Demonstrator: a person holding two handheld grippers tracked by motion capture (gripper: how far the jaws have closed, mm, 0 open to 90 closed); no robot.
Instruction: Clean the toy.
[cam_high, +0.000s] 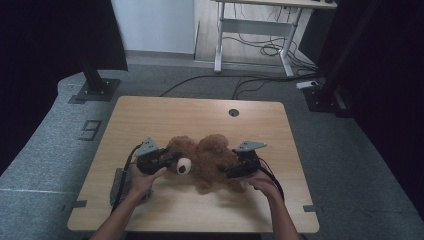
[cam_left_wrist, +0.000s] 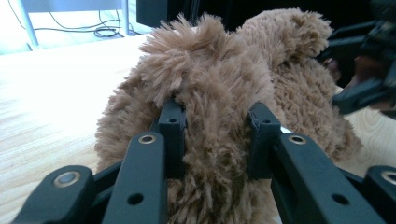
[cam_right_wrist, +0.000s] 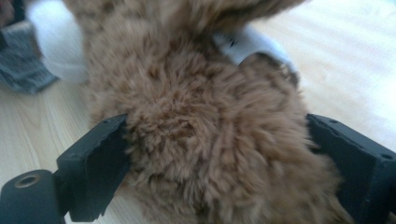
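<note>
Brown fluffy plush bear (cam_high: 207, 162) lies in the middle of the light wooden table (cam_high: 150, 115). On its left, the left gripper (cam_left_wrist: 217, 140) pinches a fold of fur. On its right, the right gripper (cam_right_wrist: 215, 158) is spread wide around the plush body, not pressing.

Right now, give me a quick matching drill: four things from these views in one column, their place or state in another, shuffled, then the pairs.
Things:
1. fluffy brown plush teddy bear
2. left gripper
3. right gripper
4. grey folded cloth

States:
A. jaws pinching a tuft of fur
B. lying on the light wooden table between both grippers
C. jaws spread wide around the plush body
D. by the table's left edge, under the left forearm

Pairs: 1-B, 2-A, 3-C, 4-D
</note>
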